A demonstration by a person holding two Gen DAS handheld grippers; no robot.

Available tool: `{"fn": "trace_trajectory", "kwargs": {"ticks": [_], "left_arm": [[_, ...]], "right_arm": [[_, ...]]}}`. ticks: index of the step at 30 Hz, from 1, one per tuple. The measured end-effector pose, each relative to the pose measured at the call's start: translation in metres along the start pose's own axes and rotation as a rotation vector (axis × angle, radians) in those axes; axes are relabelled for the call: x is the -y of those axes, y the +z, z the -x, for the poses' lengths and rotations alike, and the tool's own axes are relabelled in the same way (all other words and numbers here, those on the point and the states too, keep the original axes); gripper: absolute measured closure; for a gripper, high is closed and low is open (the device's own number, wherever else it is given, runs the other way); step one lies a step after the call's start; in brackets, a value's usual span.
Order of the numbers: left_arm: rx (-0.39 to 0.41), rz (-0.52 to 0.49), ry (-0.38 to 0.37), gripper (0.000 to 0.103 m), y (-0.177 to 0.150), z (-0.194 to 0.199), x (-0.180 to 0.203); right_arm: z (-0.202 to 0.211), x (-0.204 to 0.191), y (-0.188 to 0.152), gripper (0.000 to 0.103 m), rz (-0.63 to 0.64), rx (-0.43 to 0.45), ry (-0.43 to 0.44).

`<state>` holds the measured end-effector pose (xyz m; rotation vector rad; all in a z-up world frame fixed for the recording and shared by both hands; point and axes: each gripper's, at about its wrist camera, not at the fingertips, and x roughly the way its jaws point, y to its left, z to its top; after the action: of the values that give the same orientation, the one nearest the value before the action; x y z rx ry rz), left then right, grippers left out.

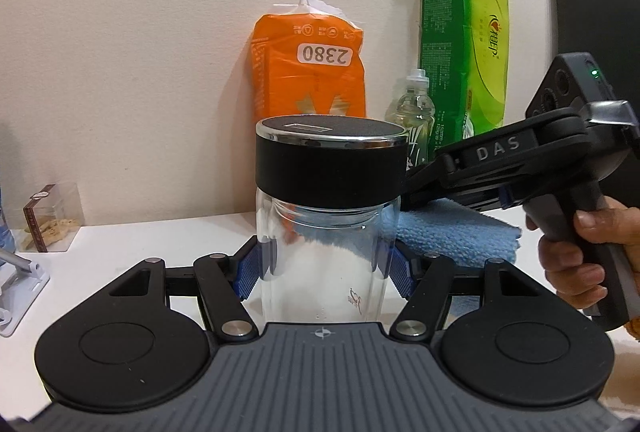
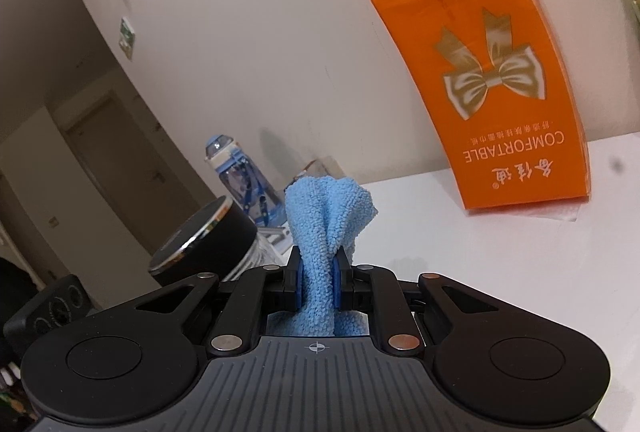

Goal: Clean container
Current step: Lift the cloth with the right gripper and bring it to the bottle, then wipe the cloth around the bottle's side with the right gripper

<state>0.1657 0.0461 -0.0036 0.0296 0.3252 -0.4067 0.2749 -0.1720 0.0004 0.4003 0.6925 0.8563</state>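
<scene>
A clear glass container (image 1: pixel 324 264) with a black lid (image 1: pixel 330 162) stands upright on the white table. My left gripper (image 1: pixel 325 270) is shut on its glass body, blue pads on both sides. My right gripper (image 2: pixel 317 286) is shut on a blue cloth (image 2: pixel 326 228), which bunches up above the pads. In the left wrist view the right gripper (image 1: pixel 416 188) comes in from the right, beside the lid, with the cloth (image 1: pixel 452 232) hanging under it. The lid also shows in the right wrist view (image 2: pixel 204 232) at lower left.
An orange package (image 1: pixel 308 72) leans on the wall behind the container, with a small drink bottle (image 1: pixel 412 112) and a green package (image 1: pixel 464 24) to its right. A clear box with snacks (image 1: pixel 52 216) and a white stand (image 1: pixel 20 280) sit left. A blue bottle (image 2: pixel 240 180) stands further back.
</scene>
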Motion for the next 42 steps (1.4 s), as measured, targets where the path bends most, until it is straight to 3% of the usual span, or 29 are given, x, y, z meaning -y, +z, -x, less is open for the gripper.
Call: {"fn": "trace_trajectory", "kwargs": {"ticks": [8,23,42], "left_arm": [[-0.002,-0.003,-0.011,0.024,0.000,0.000,-0.001],[-0.004,-0.002,-0.023,0.024,-0.006,0.008,-0.008],[-0.007,-0.006,-0.036,0.024,-0.007,0.010,-0.015]], "right_arm": [[-0.006,0.006,0.000,0.091,0.005,-0.021,-0.003],[0.004,-0.011,0.017,0.090,0.065,0.028,0.062],[-0.011,0.003,0.012,0.089,0.083,-0.052,0.066]]}}
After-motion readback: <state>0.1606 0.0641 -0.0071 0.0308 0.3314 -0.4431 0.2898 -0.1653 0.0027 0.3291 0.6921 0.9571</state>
